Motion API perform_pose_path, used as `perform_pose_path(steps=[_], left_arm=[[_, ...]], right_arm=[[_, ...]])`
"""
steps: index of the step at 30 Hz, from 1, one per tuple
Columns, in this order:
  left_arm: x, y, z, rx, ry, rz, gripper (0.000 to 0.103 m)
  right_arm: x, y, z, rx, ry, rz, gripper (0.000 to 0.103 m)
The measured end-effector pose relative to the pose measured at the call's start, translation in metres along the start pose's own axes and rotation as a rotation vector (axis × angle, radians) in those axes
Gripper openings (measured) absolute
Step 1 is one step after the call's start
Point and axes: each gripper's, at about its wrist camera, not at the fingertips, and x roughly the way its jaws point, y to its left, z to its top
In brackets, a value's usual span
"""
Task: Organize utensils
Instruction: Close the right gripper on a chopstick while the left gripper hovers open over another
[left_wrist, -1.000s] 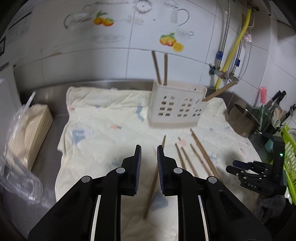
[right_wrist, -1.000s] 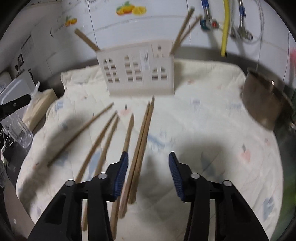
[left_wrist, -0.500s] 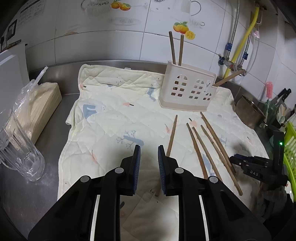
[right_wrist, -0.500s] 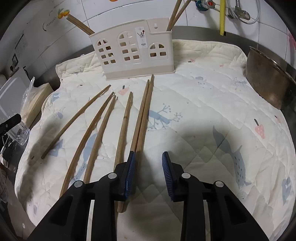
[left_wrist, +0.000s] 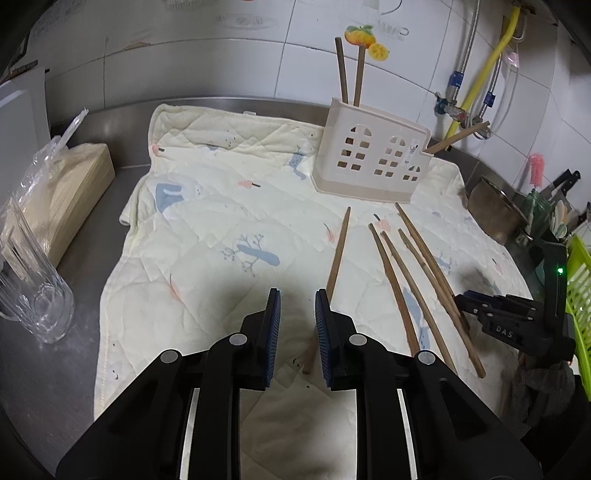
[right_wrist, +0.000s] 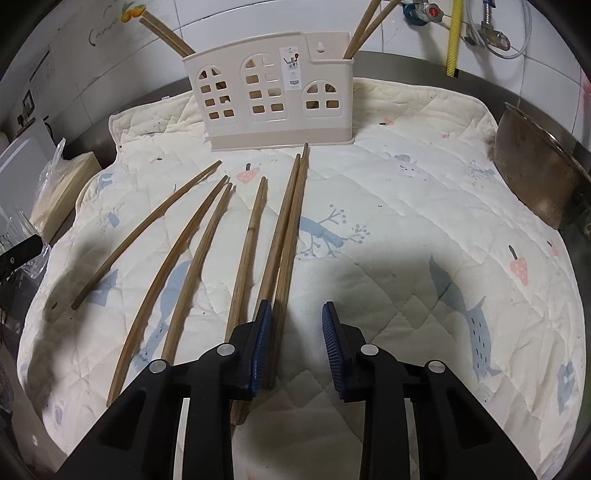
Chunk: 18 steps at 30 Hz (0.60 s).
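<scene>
On the desk (left_wrist: 74, 369), at far left, a clear glass (left_wrist: 29, 295) beside a bagged stack of paper (left_wrist: 66, 192). Over the quilted mat (left_wrist: 207, 221), left hand-held gripper (left_wrist: 297, 308) narrowly parted and empty, one loose chopstick (left_wrist: 338, 254) by its right finger. Further right, chopsticks (right_wrist: 207, 240) fanned below the holder (right_wrist: 275, 99); right hand-held gripper (right_wrist: 297, 321) wide, empty, beside the paired chopsticks (right_wrist: 286, 221).

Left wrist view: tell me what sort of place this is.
Most likely a home kitchen counter: a white tiled wall with plumbing pipes, a steel pot beside knives, and a chopstick holder on a quilted cloth.
</scene>
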Motion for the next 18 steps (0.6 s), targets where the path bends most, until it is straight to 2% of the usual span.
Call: perform_pose_path(steps=[5,14,18], left_arm=[[0.002,0.000,-0.004,-0.003,0.008,-0.003,0.019],[0.016,-0.008,-0.015,0.037,0.058,-0.043,0.019],[0.030,-0.017,-0.019,0.070,0.091,-0.056,0.019]], right_arm=[[0.003,0.007,-0.002,-0.042,-0.003,-0.056,0.023],[-0.001,-0.001,-0.005,-0.029,-0.015,-0.068,0.007],[-0.002,-0.003,-0.007,-0.027,-0.018,-0.066,0.007]])
